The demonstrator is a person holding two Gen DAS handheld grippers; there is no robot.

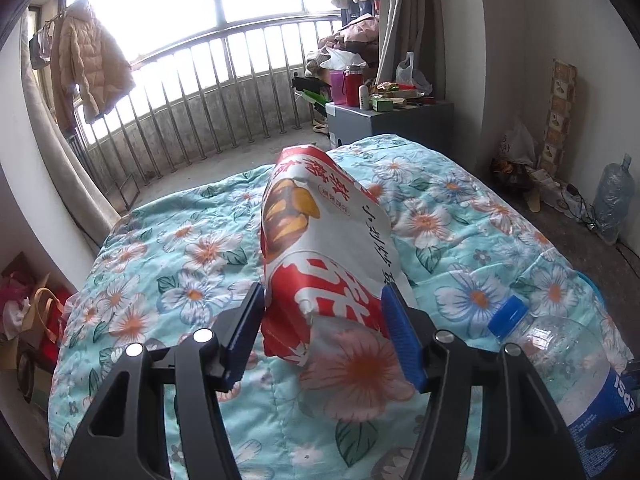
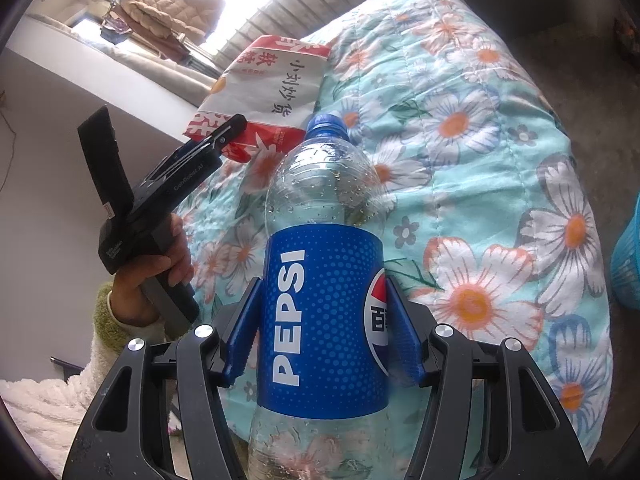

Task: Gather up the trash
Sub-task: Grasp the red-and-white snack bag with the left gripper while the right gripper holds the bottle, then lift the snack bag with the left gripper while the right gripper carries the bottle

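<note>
Right gripper (image 2: 322, 320) is clamped on the empty Pepsi bottle (image 2: 320, 312), held above the floral quilt (image 2: 480, 200). Left gripper (image 1: 322, 336) straddles the near end of the red-and-white snack bag (image 1: 320, 240) lying on the quilt; whether its pads press cannot be told. A blue basket (image 2: 628, 256) sits beside the quilt; nothing seen deposited

A lived-in bedroom at home. A floral quilt (image 1: 168, 264) covers the bed, a coat (image 1: 86, 64) hangs by the barred window (image 1: 224, 68), and a cluttered cabinet (image 1: 392, 118) stands nearby.
</note>
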